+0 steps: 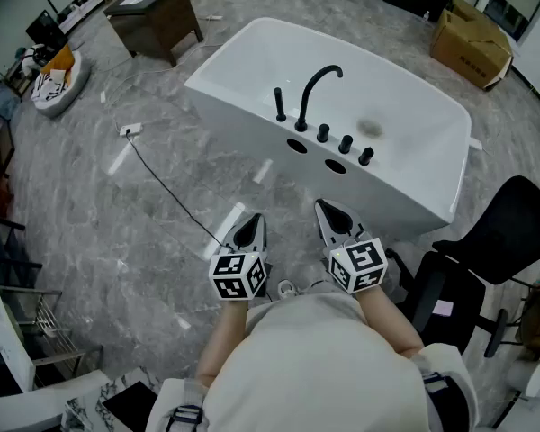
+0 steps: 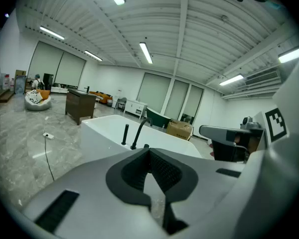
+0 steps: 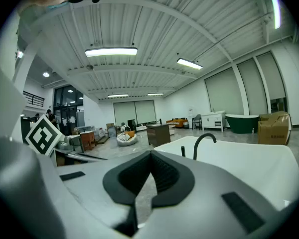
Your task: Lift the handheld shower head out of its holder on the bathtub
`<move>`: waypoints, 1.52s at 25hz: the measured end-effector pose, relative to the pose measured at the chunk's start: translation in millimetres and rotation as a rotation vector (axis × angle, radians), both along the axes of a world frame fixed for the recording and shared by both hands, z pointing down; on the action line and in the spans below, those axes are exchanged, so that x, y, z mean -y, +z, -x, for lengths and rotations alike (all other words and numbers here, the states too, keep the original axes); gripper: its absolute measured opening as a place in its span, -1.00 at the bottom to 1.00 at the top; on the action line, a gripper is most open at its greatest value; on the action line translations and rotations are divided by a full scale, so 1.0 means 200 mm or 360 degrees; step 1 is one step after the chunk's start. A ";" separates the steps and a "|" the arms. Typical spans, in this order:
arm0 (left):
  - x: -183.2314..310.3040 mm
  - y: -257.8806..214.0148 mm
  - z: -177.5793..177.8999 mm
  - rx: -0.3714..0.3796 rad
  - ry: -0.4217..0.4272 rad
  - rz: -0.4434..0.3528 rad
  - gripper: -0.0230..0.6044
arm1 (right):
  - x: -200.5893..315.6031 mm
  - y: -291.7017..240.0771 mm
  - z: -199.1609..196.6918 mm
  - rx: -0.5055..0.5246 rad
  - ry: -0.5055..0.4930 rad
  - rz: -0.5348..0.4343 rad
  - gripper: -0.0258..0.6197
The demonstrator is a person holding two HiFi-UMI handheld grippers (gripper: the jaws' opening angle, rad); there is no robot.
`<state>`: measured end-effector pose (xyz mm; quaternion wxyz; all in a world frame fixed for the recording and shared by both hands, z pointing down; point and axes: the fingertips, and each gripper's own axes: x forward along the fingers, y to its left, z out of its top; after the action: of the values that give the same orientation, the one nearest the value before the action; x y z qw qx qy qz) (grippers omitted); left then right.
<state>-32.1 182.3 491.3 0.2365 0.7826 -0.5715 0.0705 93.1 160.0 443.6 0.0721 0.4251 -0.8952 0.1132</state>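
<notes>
A white bathtub (image 1: pixel 252 48) stands on the grey floor ahead of me. On its near rim a slim black handheld shower head (image 1: pixel 279 104) stands upright in its holder, just left of the curved black spout (image 1: pixel 317 86) and a row of black knobs (image 1: pixel 345 143). My left gripper (image 1: pixel 249 225) and right gripper (image 1: pixel 329 212) are held side by side close to my body, short of the tub, both shut and empty. The left gripper view shows its shut jaws (image 2: pixel 148 149) pointing at the shower head (image 2: pixel 125 133). The right gripper view shows shut jaws (image 3: pixel 150 156) below the shower head (image 3: pixel 183 151).
A dark wooden cabinet (image 1: pixel 153 16) stands at the far left and a cardboard box (image 1: pixel 472 43) at the far right. A black office chair (image 1: pixel 495 241) sits close on my right. A black cable (image 1: pixel 162 183) runs across the floor on the left.
</notes>
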 end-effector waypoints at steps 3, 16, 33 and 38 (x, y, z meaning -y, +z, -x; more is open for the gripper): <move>-0.03 -0.02 -0.03 -0.0007 0.0017 0.0000 -0.86 | -0.04 -0.02 0.00 -0.0018 -0.0017 -0.0016 -0.86; -0.13 -0.02 -0.03 -0.0006 0.0064 0.0002 -0.86 | -0.16 -0.05 0.05 0.0116 -0.0043 0.0005 -0.86; -0.19 0.07 0.11 -0.0087 0.0037 0.0063 -0.86 | -0.21 0.03 0.20 -0.0004 -0.0117 0.0083 -0.86; -0.09 0.08 0.15 -0.0110 0.0046 0.0053 -0.86 | -0.10 0.02 0.25 -0.0022 -0.0119 0.0050 -0.86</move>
<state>-61.7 201.0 506.3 0.2681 0.7887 -0.5504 0.0563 42.7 180.8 446.7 0.0890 0.3908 -0.9081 0.1215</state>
